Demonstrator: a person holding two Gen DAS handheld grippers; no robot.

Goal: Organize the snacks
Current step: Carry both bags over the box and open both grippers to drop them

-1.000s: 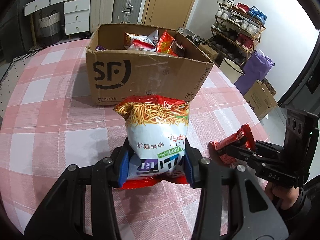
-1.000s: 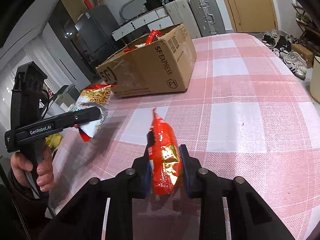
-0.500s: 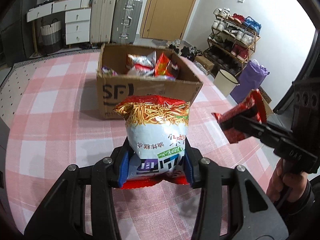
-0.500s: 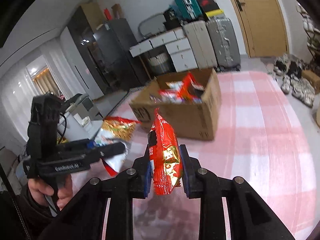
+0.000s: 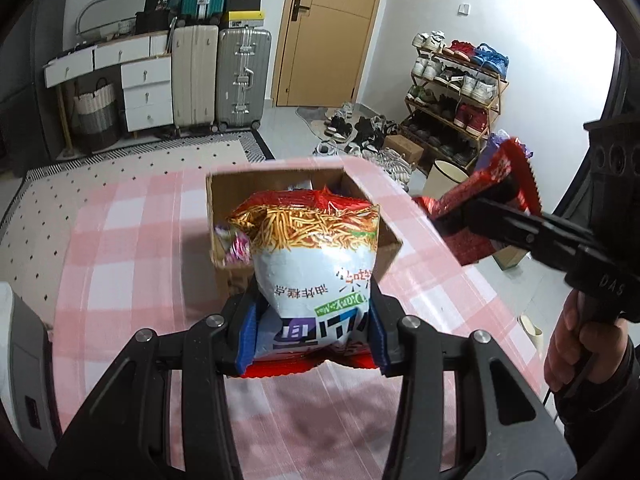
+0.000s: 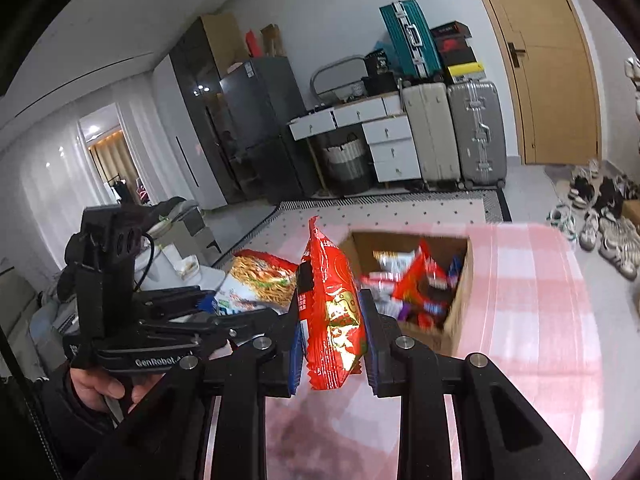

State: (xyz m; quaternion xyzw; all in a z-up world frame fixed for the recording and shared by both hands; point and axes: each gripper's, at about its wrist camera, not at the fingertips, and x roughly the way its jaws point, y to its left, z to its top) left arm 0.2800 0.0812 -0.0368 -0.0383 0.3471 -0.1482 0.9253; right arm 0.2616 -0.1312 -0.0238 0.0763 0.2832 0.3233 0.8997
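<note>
Two tongs grip snack bags – "GenRobot" (image 6: 160,361), "DAS" (image 5: 610,286)

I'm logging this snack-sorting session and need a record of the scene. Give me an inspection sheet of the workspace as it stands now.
Surface: table under a pink-and-white checked cloth.
Job's things: open cardboard box holding mixed snack packets; noodle snack bag and red packet both held in the air.
Clutter: nothing seen on the table beyond the box.
Grippers: left tool shut on the noodle snack bag; right tool shut on the red packet.
Cables: a thin black cable at the left tool's back.
Surroundings: suitcases, drawers, wooden door, shoe rack.
</note>
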